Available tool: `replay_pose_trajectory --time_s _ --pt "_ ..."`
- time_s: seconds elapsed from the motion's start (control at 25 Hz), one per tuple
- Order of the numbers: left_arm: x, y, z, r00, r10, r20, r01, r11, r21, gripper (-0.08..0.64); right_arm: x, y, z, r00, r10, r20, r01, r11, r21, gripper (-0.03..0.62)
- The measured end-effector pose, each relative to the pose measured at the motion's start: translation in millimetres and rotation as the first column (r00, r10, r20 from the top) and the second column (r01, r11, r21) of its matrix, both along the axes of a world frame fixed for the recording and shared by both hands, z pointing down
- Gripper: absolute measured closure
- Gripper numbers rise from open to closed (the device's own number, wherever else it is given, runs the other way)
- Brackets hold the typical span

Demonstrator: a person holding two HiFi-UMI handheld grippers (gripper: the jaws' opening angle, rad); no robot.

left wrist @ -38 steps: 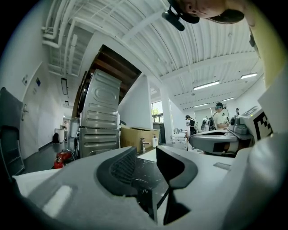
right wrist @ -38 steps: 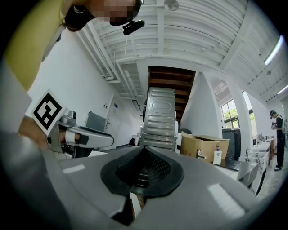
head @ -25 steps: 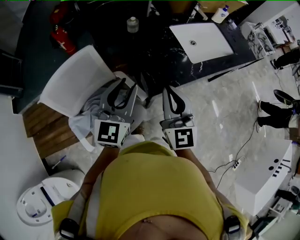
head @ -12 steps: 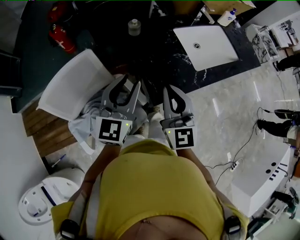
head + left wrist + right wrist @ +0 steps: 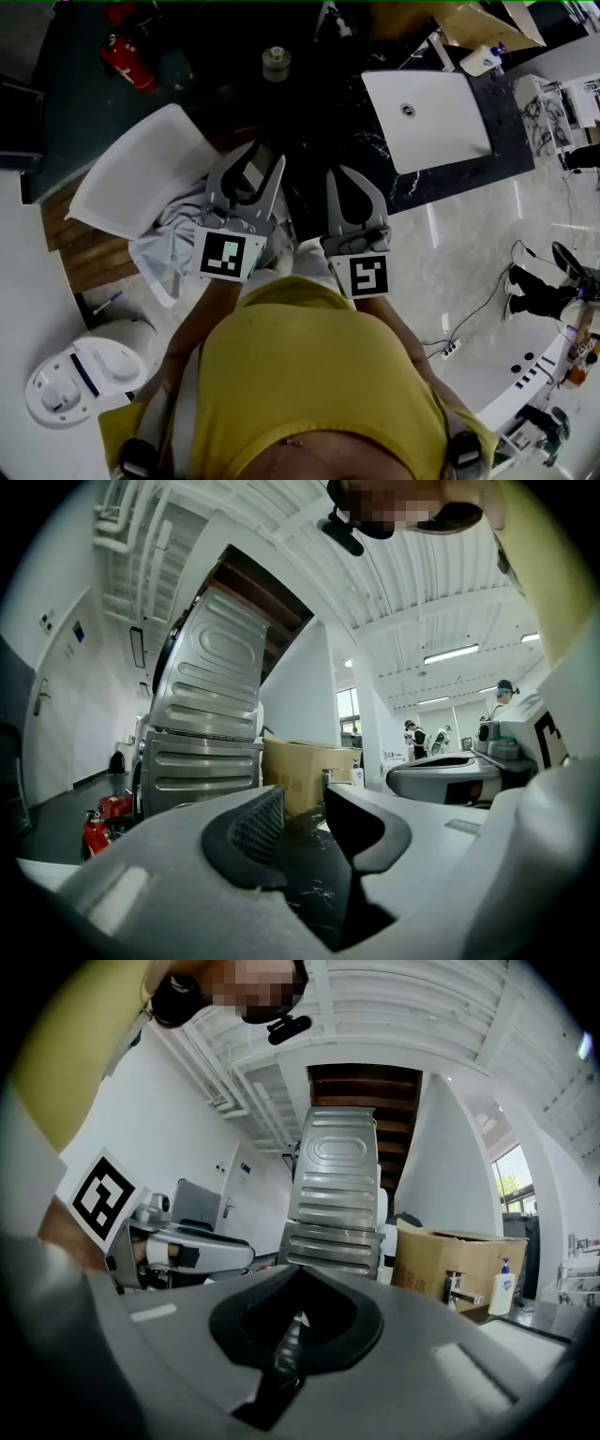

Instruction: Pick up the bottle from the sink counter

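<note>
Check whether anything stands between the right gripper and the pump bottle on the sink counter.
Nothing upright blocks it. Between the right gripper and the bottle lie dark counter and the white sink; the faucet stands just beside the bottle.

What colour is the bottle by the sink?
The bottle is white with a blue pump; the right gripper view shows it best.

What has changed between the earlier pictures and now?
The person has stepped towards the sink counter, so the white sink and the pump bottle now lie nearer. Nothing was taken hold of: the left hand-held gripper stays open, the right hand-held gripper shut.
</note>
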State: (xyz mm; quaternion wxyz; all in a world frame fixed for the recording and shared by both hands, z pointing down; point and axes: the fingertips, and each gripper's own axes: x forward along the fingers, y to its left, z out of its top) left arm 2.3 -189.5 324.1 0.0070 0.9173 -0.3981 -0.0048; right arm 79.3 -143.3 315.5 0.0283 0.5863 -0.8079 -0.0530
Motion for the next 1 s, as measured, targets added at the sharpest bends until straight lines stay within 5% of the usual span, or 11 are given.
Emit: replay_pose_trajectory --time_s 0.28,1.0 --pt "21 -48 15 0.998 -0.054 0.013 0.054 0.998 0.015 0.405 17 -46 18 0.996 -0.075 -0.05 0.075 0.997 0.001 0.592" --pt "38 -150 75 0.986 -0.155 0.063 0.159 0.985 -0.067 0.359 38 -132 76 0.984 -0.18 -0.002 0.179 0.976 -0.125 0.592"
